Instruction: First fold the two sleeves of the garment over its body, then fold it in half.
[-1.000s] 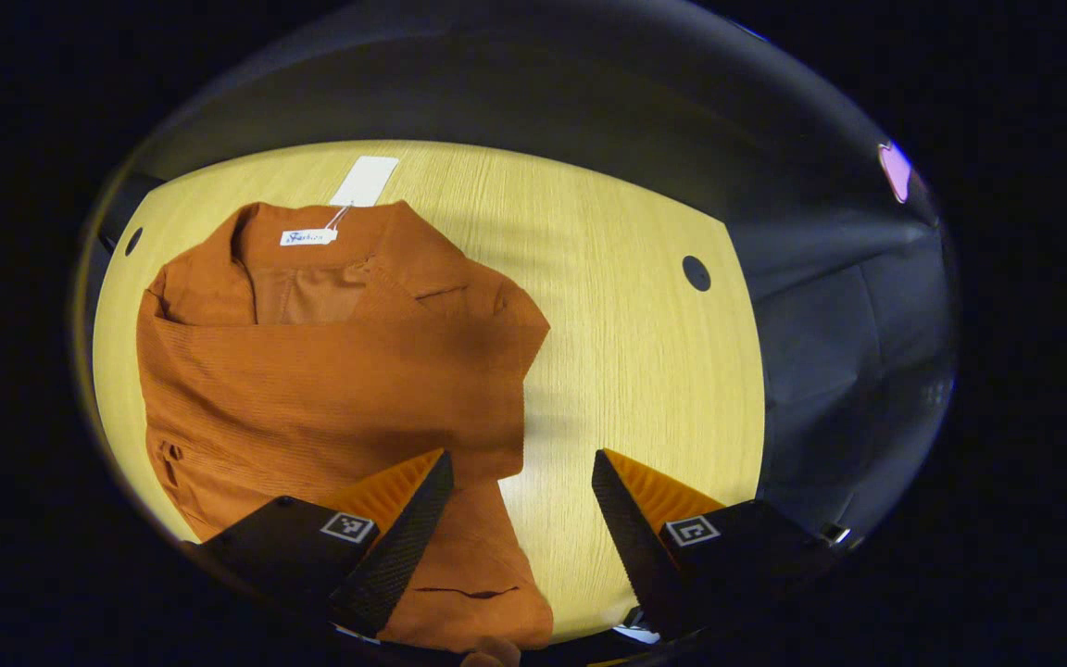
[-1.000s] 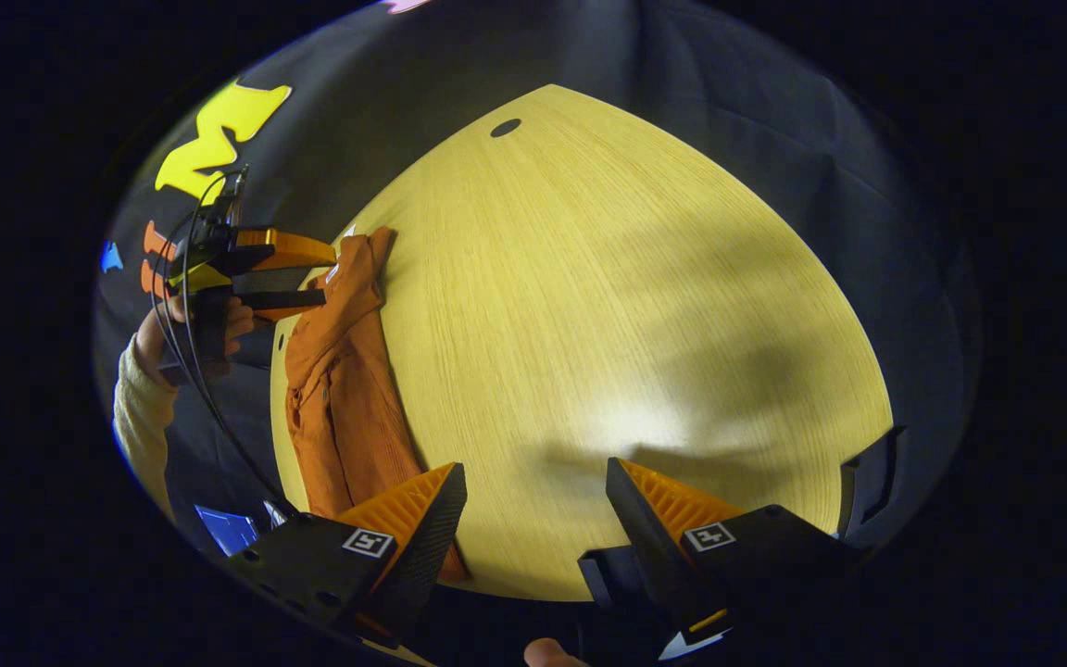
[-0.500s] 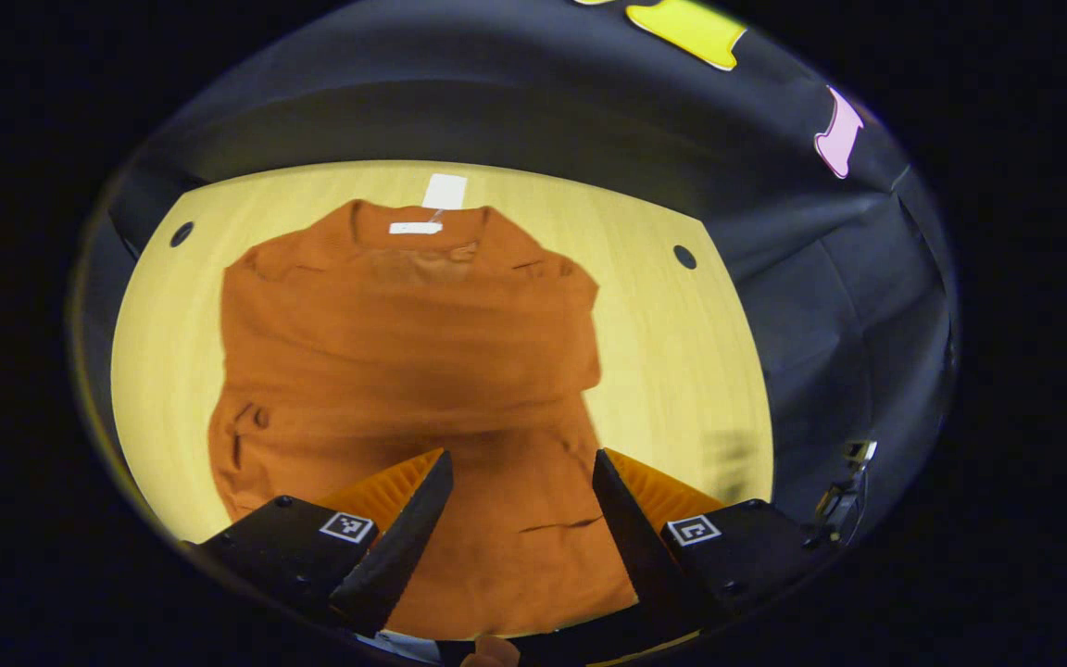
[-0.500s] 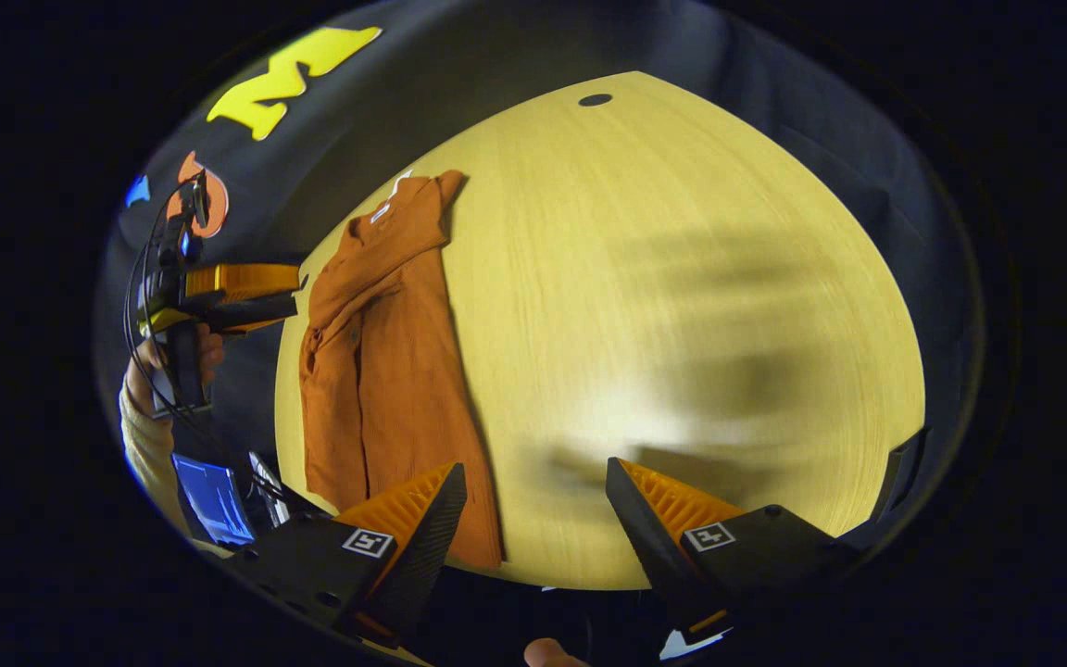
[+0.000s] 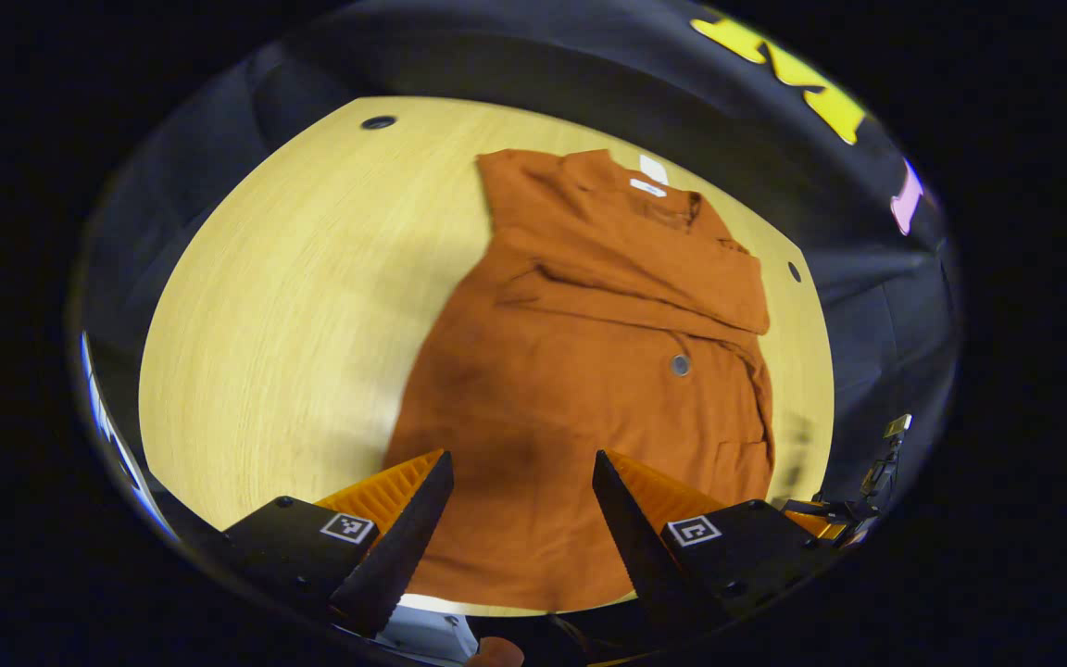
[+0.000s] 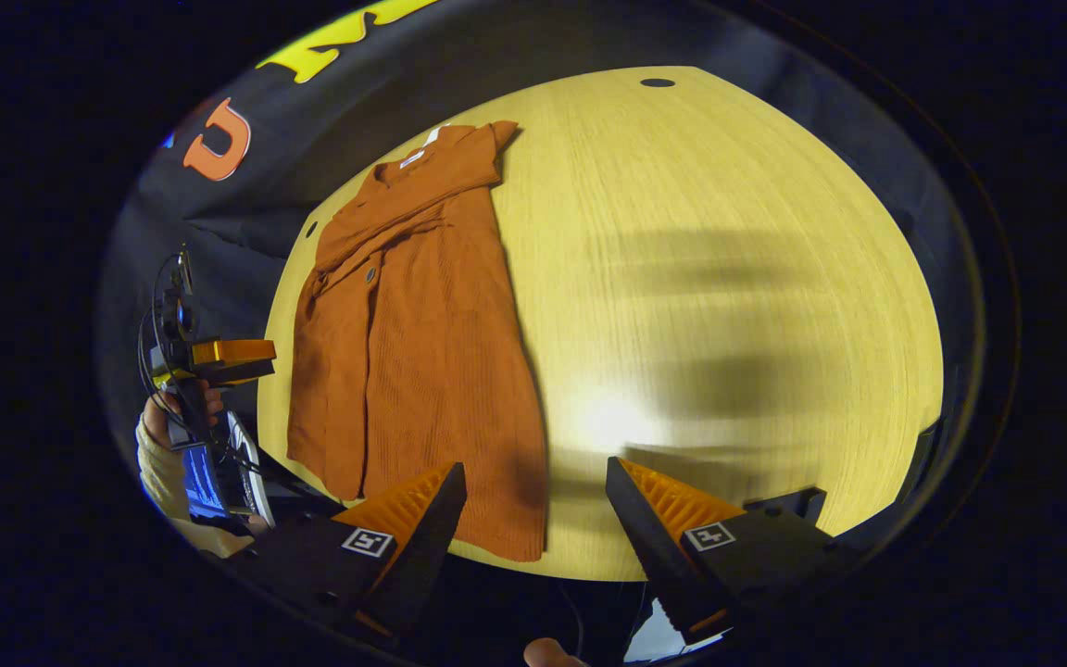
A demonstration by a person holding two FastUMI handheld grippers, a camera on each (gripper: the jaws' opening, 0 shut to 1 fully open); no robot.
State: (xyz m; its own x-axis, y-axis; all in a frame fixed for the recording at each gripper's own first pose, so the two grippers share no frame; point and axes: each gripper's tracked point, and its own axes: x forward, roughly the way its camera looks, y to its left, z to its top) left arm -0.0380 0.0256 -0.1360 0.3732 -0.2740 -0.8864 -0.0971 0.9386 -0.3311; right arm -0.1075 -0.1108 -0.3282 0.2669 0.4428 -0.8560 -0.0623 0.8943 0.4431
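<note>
A rust-orange garment point(image 5: 589, 389) lies flat on the wooden table point(image 5: 293, 306), collar and white tag at the far end, with a sleeve folded across its chest. My left gripper point(image 5: 520, 468) hovers open above the near hem, nothing between its fingers. In the right gripper view the garment point(image 6: 413, 343) lies along the table's left side. My right gripper point(image 6: 533, 477) stands open over bare wood just right of the hem's corner. The left gripper point(image 6: 269, 359), held by a hand point(image 6: 158, 426), hangs off the table's left edge.
The table point(image 6: 728, 278) has small round holes near its corners point(image 5: 378, 121) point(image 6: 656, 82). A wide stretch of bare wood lies to the right of the garment in the right gripper view. A lit screen point(image 6: 203, 482) sits below the left edge.
Both grippers have drawn back toward the near table edge. The left gripper's view has swung from the collar end to behind the hem. In the right gripper view the garment now shows at full length.
</note>
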